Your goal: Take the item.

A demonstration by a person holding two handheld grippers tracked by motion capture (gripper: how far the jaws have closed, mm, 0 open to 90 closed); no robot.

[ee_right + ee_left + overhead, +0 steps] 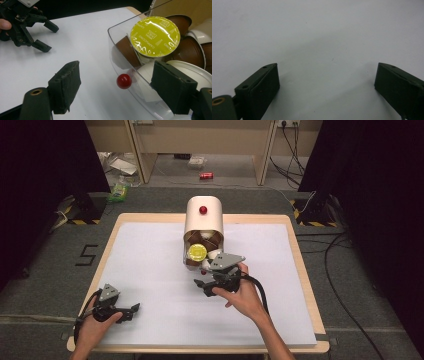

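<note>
A beige rounded box (203, 222) with a red knob on top stands at the table's far middle. Its clear front bin (125, 47) holds a yellow-lidded capsule (155, 36) (197, 252) among brown capsules (126, 51) and white capsules (192, 72). A small red knob (124, 81) sits on the bin's clear wall. My right gripper (117, 85) (202, 287) is open at the bin's front: one jaw over the capsules, the other over the table, the wall and knob between them. My left gripper (327, 82) (132, 312) (47, 35) is open over bare table at the near left.
A white sheet (150, 270) covers the wooden table (300, 270). On the floor beyond lie a red can (206, 176), cables (292, 150) and a green packet (118, 192). Dark curtains stand on both sides.
</note>
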